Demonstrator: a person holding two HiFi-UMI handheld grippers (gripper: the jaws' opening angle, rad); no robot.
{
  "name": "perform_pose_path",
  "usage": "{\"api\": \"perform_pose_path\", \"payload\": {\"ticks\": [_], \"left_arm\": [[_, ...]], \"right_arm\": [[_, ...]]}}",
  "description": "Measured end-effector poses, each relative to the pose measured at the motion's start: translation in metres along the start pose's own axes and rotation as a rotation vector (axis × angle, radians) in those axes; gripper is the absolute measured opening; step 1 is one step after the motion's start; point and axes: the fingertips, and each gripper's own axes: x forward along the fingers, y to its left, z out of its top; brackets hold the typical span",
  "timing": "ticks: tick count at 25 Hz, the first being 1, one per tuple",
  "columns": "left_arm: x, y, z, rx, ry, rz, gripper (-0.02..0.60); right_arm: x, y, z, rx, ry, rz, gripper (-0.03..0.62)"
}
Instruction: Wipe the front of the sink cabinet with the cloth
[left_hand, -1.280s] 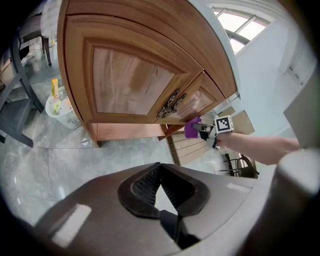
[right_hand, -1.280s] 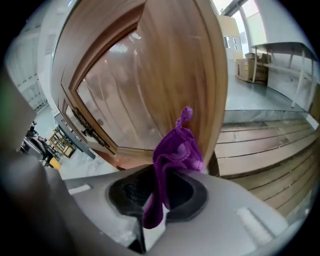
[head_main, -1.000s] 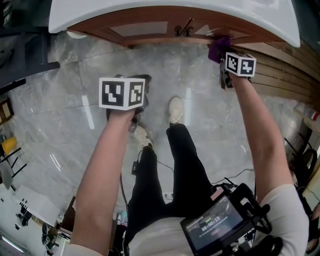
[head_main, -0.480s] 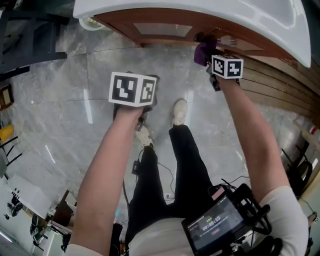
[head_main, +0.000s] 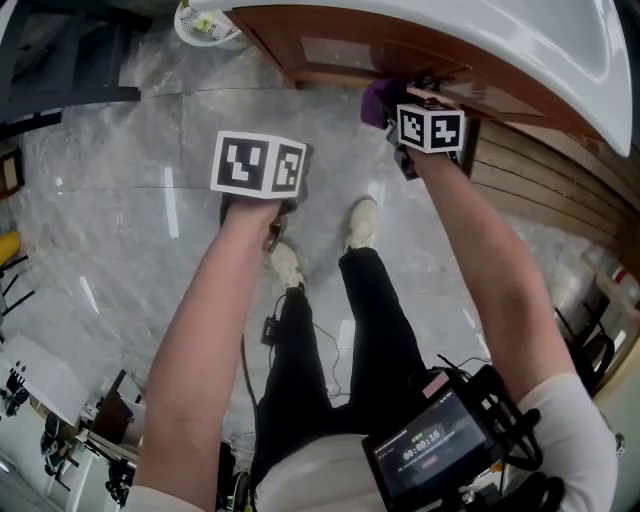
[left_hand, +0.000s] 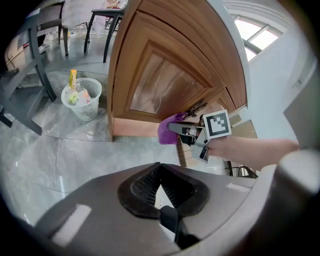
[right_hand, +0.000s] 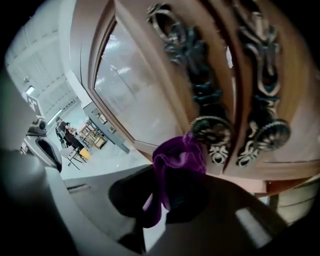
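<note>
Cloth: soft purple cloth (right_hand: 177, 165) touches brown wooden cabinet door (right_hand: 145, 95) beside dark metal handle (right_hand: 212, 131).
Right gripper (right_hand: 162, 200): squeezing the cloth.
Left gripper (left_hand: 161, 187): closed, holding nothing, above grey floor (head_main: 120, 200).

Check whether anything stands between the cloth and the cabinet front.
Nothing visible does. The right gripper holds the cloth right up at the cabinet front, its top by a door handle; the handles stand beside it, not in front.

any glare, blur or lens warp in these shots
Head view: bright glare streaks on the glossy grey marble floor; left gripper view: fisheye bends the brown wooden cabinet door, corners dark; right gripper view: purple cloth shadowed, ornate metal handles slightly soft.
</note>
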Motion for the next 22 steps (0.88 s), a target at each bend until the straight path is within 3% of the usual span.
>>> {"api": "perform_pose_path", "payload": {"ticks": [22], "left_arm": [[-0.055, 0.07, -0.038, -0.118, -0.073, 0.001, 0.006]], "right_arm": [[0.113, 0.168, 0.039, -0.248, 0.089, 0.209, 0.055]]}}
